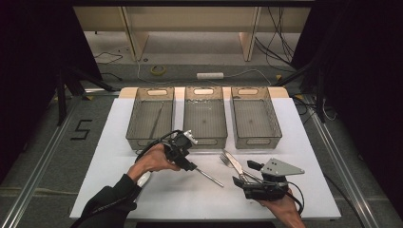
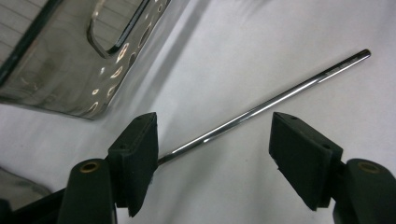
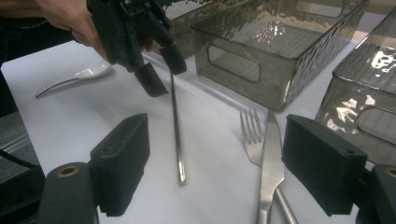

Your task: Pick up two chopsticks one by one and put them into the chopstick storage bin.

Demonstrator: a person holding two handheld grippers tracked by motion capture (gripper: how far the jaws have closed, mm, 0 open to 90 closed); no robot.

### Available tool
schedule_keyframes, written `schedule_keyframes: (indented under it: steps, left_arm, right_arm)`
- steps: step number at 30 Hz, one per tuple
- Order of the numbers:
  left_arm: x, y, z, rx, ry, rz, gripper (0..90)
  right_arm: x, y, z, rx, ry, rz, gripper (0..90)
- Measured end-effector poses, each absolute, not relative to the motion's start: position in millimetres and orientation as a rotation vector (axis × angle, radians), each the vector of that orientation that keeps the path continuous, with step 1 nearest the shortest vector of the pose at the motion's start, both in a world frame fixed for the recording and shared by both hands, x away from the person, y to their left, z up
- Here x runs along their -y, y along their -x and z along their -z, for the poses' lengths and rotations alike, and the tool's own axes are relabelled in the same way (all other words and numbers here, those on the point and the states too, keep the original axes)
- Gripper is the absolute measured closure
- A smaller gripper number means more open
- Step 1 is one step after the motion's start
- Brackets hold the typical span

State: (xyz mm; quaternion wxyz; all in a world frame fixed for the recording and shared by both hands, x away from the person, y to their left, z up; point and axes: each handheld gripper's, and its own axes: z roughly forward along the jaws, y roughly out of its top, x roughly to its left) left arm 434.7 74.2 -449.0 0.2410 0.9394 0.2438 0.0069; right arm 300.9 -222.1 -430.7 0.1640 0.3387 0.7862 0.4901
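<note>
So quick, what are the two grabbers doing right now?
Left gripper: fingers open around the metal chopstick, not clamped.
Right gripper: open, holding nothing.

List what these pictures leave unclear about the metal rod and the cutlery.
- Metal rod: its near end runs behind the left gripper jaw in the left gripper view.
- Knife and fork: handles cut off by the bottom edge, right gripper view.
- White spoon: partly hidden under the left forearm, high view.
</note>
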Motion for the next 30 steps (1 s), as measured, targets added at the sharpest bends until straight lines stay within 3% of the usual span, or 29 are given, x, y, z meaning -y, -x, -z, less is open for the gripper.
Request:
schedule_keyframes:
  steps: [23, 30]
  left_arm:
    - [-60.8, -435.4, 467.0, -0.525, -2.684, -0.024, 35.1]
    - [-59.6, -430.8, 466.0, -0.496, -2.713, -0.073, 45.9]
  right_arm:
    - [221.7, -301.6, 431.6, -2.248, -0.967, -1.398, 24.1]
    - [222.1, -301.4, 431.4, -2.245, -0.968, -1.399, 24.2]
